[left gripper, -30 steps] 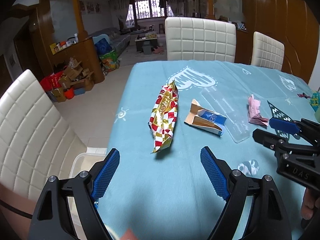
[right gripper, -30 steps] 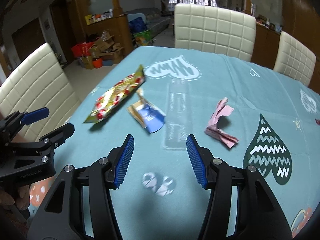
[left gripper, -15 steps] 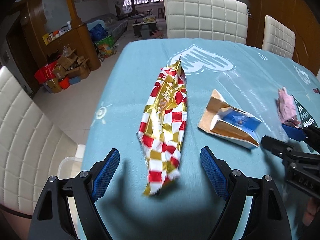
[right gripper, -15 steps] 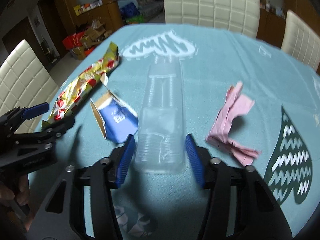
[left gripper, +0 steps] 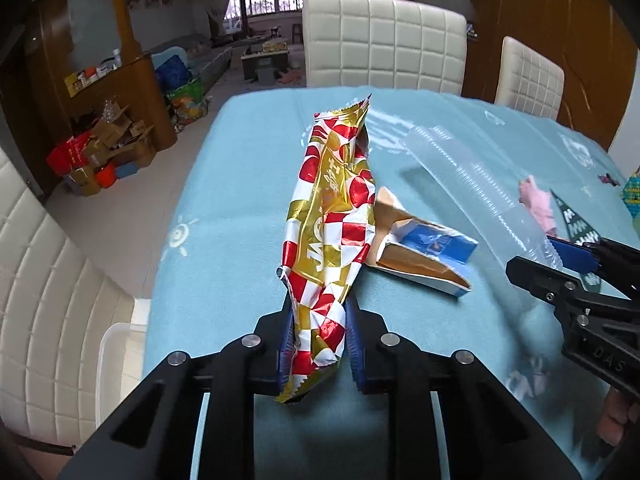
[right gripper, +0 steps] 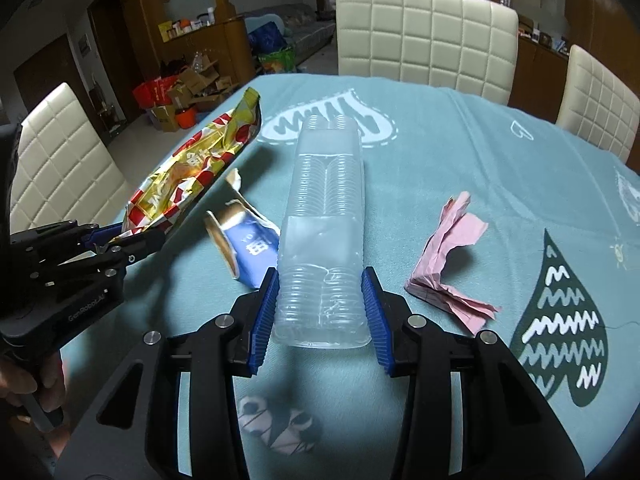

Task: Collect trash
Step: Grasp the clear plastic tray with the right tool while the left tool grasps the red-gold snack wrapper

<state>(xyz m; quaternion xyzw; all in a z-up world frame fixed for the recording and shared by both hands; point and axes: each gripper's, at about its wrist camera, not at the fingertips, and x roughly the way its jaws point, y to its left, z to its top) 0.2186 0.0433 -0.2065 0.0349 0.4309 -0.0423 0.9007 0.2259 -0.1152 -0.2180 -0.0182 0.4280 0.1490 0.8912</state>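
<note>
A red, white and gold snack wrapper [left gripper: 332, 216] lies lengthwise on the teal tablecloth [left gripper: 224, 208]. Its near end is between the blue pads of my left gripper [left gripper: 320, 344], whose jaws are closing and press on it. A long clear plastic tray [right gripper: 324, 200] lies in the middle of the table. My right gripper [right gripper: 320, 316] has its jaws closing on the tray's near end, with both pads against its sides. A torn blue and brown carton [right gripper: 244, 248] lies between wrapper and tray. Crumpled pink paper [right gripper: 448, 256] sits to the right of the tray.
White padded chairs stand at the far side [right gripper: 424, 28], the far right [right gripper: 596, 96] and the left [left gripper: 44, 300]. A clear plastic bin [left gripper: 116, 340] stands on the floor beside the table's left edge. Boxes are piled by the wooden counter [left gripper: 108, 140].
My left gripper came forward and down over the wrapper and went from wide open to closed on its near end. My right gripper moved onto the clear tray and narrowed against its sides.
</note>
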